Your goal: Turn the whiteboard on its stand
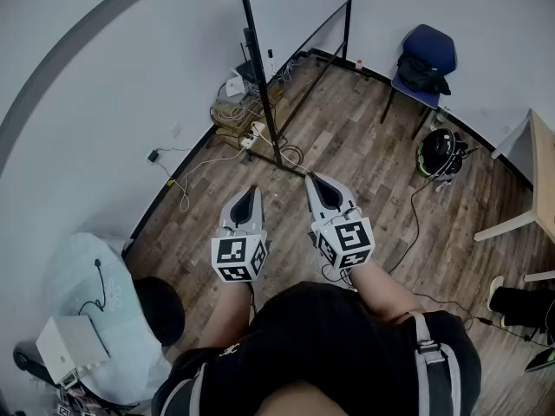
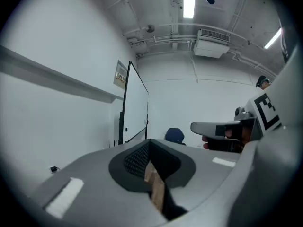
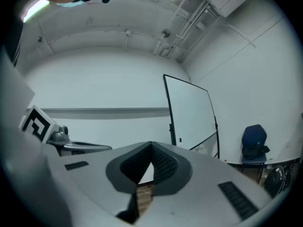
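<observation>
Whiteboard (image 3: 188,119): it stands upright in its black frame ahead of me, close to the side wall. It is well apart from both my grippers, and nothing of mine touches it.
Stand (image 1: 270,133): from the head view I see the near black upright and a lower crossbar running to the far post. The foot sits on the wood floor (image 1: 364,172).
Left gripper (image 1: 251,194): the jaw tips are pressed together with nothing between them. It points toward the foot of the near upright.
Right gripper (image 1: 316,184): its jaws likewise meet at the tips and hold nothing. It sits just beside the left one, at about the same reach.
Step in hand: I judge this to be the approach, with the turn not yet begun.
Doing it well: I need to part both sets of jaws before I reach the frame. I would take the black edge rather than the white face and keep the two grips well apart along it. The board should then come round slowly, so that it swings and the stand does not skid.
Risk: a tangle of cables (image 1: 238,111) with a power strip lies beside the stand's foot, so a dragged foot could snag there.
Surroundings: a blue chair (image 1: 427,59) stands by the far wall, well clear of the board.
</observation>
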The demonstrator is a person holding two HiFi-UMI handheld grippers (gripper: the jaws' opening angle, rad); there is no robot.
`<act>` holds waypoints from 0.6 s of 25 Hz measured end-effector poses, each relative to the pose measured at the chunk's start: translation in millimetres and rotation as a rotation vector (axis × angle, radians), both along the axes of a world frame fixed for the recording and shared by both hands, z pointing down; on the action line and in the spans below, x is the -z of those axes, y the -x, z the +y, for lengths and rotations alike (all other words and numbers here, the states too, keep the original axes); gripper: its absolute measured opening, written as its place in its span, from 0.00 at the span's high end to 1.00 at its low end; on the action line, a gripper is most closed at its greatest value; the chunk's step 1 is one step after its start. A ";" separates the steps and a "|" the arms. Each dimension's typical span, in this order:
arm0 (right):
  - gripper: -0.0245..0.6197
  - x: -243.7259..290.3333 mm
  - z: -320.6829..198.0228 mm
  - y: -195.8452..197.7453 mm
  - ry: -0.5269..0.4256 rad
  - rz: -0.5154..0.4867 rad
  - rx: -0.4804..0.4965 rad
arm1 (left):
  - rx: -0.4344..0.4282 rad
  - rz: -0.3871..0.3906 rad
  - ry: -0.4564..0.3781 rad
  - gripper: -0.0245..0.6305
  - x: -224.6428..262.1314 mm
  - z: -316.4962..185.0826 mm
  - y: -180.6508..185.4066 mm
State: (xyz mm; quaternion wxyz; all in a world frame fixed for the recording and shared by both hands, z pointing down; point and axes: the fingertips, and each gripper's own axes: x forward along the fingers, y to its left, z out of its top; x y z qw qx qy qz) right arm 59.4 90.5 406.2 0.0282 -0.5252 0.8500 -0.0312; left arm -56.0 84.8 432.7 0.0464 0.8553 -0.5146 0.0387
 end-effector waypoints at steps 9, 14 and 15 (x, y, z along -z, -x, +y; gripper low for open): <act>0.95 8.7 11.6 -1.9 -0.003 -0.032 0.014 | -0.016 0.002 0.004 0.95 -1.0 9.5 -7.5; 0.95 3.0 16.2 2.5 0.011 -0.015 0.009 | -0.024 0.008 0.003 0.95 -4.7 18.2 -6.6; 0.95 0.4 18.1 5.4 0.017 -0.008 0.009 | -0.025 0.010 0.006 0.95 -6.9 21.1 -4.3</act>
